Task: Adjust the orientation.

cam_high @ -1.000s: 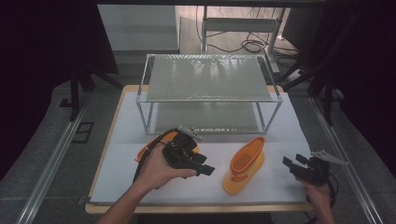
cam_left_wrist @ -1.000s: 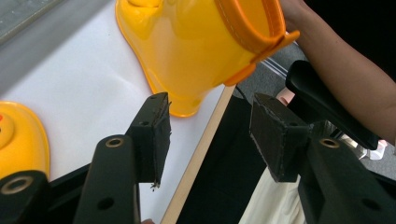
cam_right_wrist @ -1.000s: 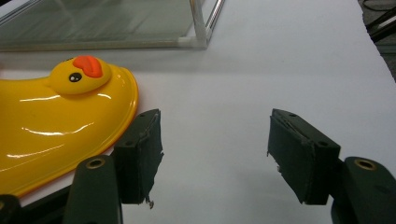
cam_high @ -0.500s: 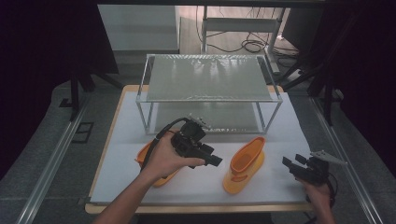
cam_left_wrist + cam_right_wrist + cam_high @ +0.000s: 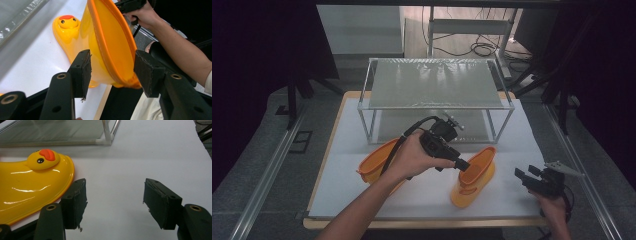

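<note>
Two jaws of my left gripper (image 5: 111, 72) spread around the boot's (image 5: 110, 47) cuff; I'd pinch next.

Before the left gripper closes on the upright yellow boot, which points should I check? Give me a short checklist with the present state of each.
1. Left gripper open: ok.
2. Rim of the upright boot between its jaws: ok, one jaw outside the shaft, one at the opening side.
3. Pads touching the rim: not ok, gaps on both sides.
4. Boot upright on the white mat: ok.
5. Right gripper apart from the boot: ok, open.
6. Second boot lying out of the way: ok.
</note>
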